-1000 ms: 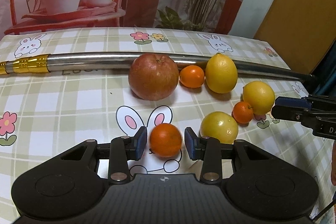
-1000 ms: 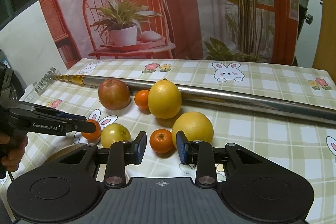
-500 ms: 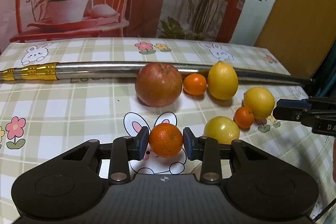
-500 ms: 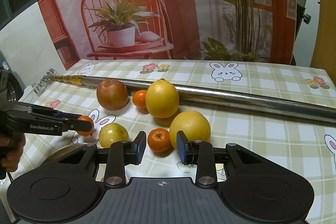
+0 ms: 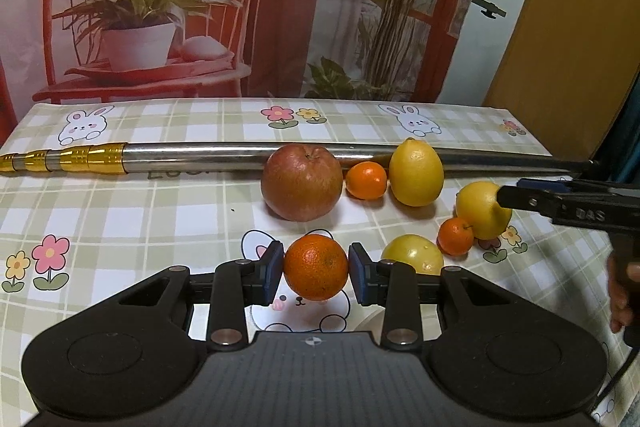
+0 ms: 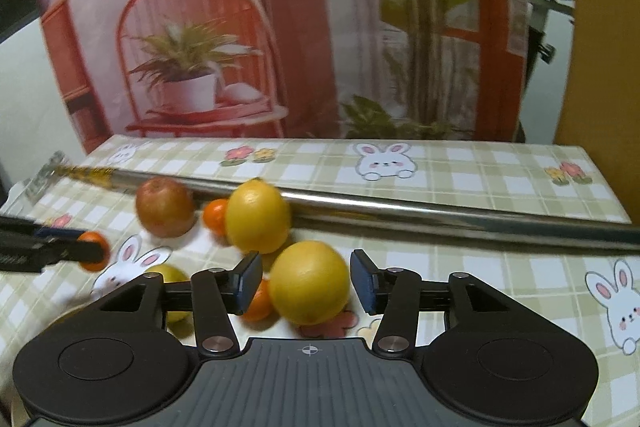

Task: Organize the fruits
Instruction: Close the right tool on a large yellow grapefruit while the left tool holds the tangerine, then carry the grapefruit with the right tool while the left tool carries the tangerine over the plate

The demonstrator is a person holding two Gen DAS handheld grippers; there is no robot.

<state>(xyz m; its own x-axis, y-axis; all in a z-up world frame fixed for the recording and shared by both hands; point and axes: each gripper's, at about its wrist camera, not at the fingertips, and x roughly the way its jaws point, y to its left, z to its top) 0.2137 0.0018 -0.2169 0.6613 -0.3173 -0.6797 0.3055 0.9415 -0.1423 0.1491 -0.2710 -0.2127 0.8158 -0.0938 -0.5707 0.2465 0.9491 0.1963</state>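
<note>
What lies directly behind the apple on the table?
Behind the apple lies a long metal pole, running across the tablecloth. The stretch right behind the apple is covered, so contact cannot be told.

An orange [image 5: 316, 267] sits pinched between blue pads above the bunny cloth, while behind it a red apple [image 5: 302, 182], a small tangerine [image 5: 366, 180] and an upright lemon [image 5: 416, 172] line the steel pole, with two more lemons [image 5: 482, 209] [image 5: 412, 254] and another tangerine [image 5: 455, 235] clustered to the right.
</note>
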